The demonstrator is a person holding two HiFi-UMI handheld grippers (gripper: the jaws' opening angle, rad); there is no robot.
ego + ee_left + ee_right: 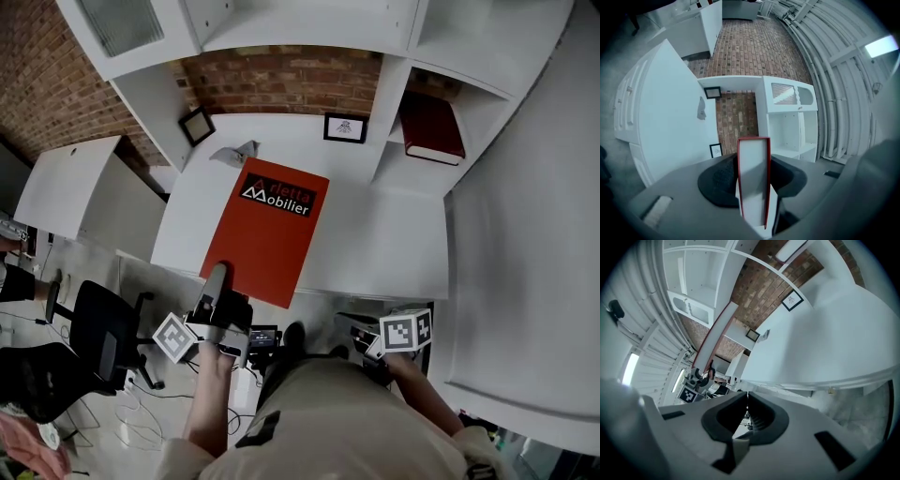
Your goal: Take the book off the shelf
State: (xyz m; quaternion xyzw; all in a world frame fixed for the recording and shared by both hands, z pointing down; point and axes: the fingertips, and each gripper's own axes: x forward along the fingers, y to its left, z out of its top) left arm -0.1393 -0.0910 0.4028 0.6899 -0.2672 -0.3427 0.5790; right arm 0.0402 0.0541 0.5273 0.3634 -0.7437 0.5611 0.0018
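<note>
A large red book with white lettering on its cover hangs over the white desk. My left gripper is shut on its near left edge. In the left gripper view the book stands edge-on between the black pads, its white pages framed by the red cover. My right gripper is shut and holds nothing, low by the desk's front edge near the person's body. Its closed jaws face along the underside of the desk, and the red book's edge shows far off.
A dark red book lies flat in the right shelf compartment. Two small framed pictures and a crumpled grey object stand at the desk's back. A black office chair is on the floor at left, beside a white cabinet.
</note>
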